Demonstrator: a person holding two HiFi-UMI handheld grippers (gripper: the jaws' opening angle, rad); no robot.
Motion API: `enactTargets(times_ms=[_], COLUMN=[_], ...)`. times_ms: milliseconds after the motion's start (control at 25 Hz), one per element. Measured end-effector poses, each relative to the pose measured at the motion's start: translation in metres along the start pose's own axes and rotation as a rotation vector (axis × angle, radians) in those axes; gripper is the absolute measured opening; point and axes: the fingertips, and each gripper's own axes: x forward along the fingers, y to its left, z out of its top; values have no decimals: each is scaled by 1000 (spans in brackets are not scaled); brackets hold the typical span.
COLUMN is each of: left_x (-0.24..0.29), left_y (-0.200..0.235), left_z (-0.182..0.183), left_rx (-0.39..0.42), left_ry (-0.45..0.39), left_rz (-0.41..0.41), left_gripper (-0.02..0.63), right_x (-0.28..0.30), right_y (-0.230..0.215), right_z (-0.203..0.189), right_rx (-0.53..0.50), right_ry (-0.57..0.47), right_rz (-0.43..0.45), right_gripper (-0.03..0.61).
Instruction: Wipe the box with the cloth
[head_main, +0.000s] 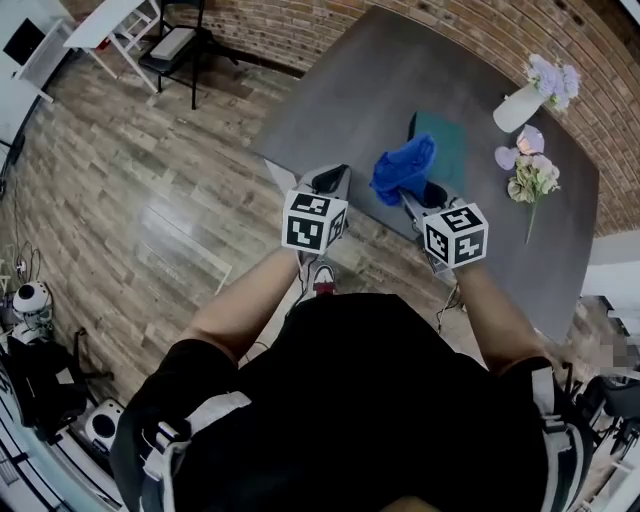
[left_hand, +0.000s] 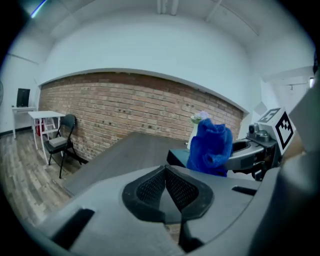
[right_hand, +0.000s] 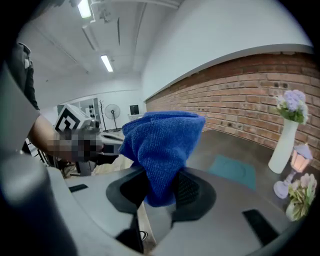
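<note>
A flat teal box (head_main: 445, 148) lies on the dark grey table (head_main: 360, 90). My right gripper (head_main: 413, 200) is shut on a bunched blue cloth (head_main: 404, 168), which hangs over the box's near left corner; I cannot tell whether the two touch. In the right gripper view the cloth (right_hand: 160, 145) stands up from between the jaws, and the box (right_hand: 233, 170) lies beyond it. My left gripper (head_main: 326, 184) is at the table's near edge, left of the cloth, shut with nothing in it. The left gripper view shows its pads (left_hand: 156, 186) pressed together, with the cloth (left_hand: 212, 146) ahead to the right.
A white vase (head_main: 519, 107) of pale flowers, a small lamp-like thing (head_main: 531, 139) and a loose flower sprig (head_main: 532, 182) stand right of the box. A brick wall (head_main: 470, 30) runs behind the table. A folding chair (head_main: 178, 45) and a white desk (head_main: 100, 25) stand far left on the wooden floor.
</note>
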Motion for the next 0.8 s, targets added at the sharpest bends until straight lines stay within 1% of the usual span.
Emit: enactTargets(times_ms=[80,200,360,480,520,640,800], left_x=[5,18,32,43,45,51,55], left_y=[23,52,61,77,79,80,96], left_z=[11,19,19,25,28,37,43], left_rx=[20,0,-16,-93,-106,-89,-121], left_ry=[-8,4,5,-6,-12,-27,-31], left_rz=[-4,0,-7,35,43,65,145], left_gripper=[9,9,9,9,9,9,9], right_x=[27,61,82,95,99,111,138], right_y=[3,4,-5,-26,-35,-60,-105], right_z=[3,-6,-36,-44,-43,-37,-26], right_rx=[-24,-22,-83,-101,-109,-143,-182], right_ry=[36,122,288,376,393,419,428], right_rz=[2,9,50,50,50,56,43], right_gripper=[123,124,123,123,123,123,123])
